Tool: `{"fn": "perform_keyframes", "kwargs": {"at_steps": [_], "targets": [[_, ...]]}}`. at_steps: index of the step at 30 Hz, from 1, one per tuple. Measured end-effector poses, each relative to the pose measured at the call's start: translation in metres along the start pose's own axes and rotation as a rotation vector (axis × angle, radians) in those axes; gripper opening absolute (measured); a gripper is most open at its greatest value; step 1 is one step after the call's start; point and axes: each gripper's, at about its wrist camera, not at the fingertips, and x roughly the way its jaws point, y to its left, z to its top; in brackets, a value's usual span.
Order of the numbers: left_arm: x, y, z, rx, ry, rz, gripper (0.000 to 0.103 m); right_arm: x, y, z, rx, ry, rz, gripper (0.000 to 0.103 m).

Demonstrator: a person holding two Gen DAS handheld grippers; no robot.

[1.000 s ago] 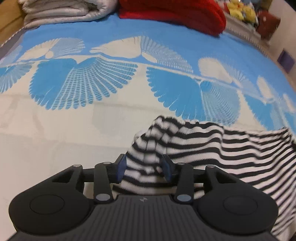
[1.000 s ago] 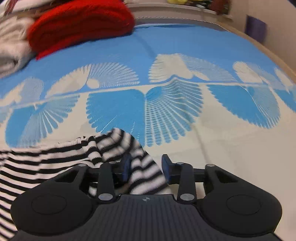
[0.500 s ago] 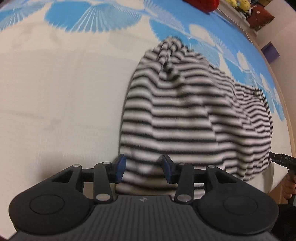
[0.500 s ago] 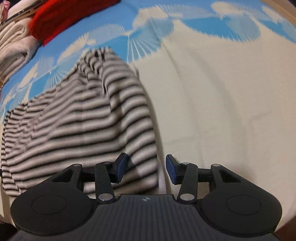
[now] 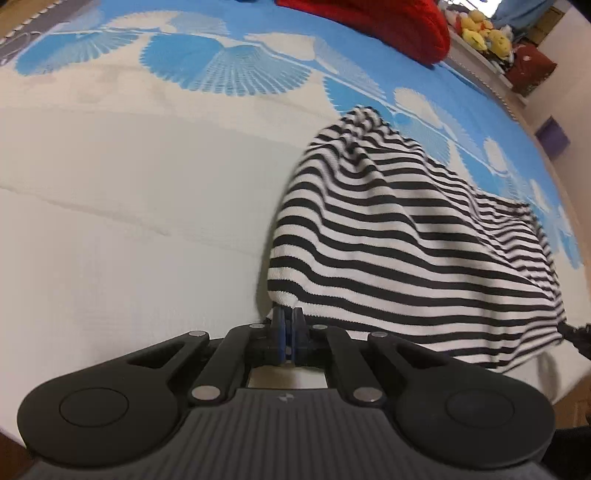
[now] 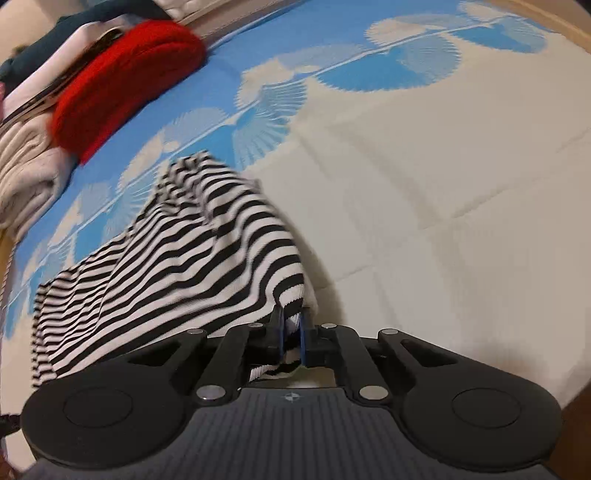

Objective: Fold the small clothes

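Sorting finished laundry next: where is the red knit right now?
The red knit lies at the bed's far end, upper left in the right wrist view, beside the cream knit.

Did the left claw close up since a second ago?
Yes. The left claw was wide open around the stripy top; now it is pinched shut on the near edge of the top, over the white part of the bedspread.

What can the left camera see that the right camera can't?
Only the left wrist view shows the yellow plush toys on a far shelf and a purple box. Only the right wrist view shows the cream knit pile beside the red one. Both show the striped garment, the red knit and the blue shell bedspread, with the left gripper and the right gripper each pinching a striped corner.
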Motion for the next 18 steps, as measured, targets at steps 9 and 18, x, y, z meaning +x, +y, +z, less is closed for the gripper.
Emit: {"fn": "perform_keyframes", "kwargs": {"at_steps": [9,18], "targets": [[0.009,-0.023,-0.004,0.106,0.024,0.157,0.012,0.023,0.009,-0.008,-0.116,0.038,-0.128,0.007],[0.018,-0.048,0.001,0.097,0.050,-0.001,0.032,-0.005,0.025,-0.008,-0.201,-0.140,-0.070,0.012]]}}
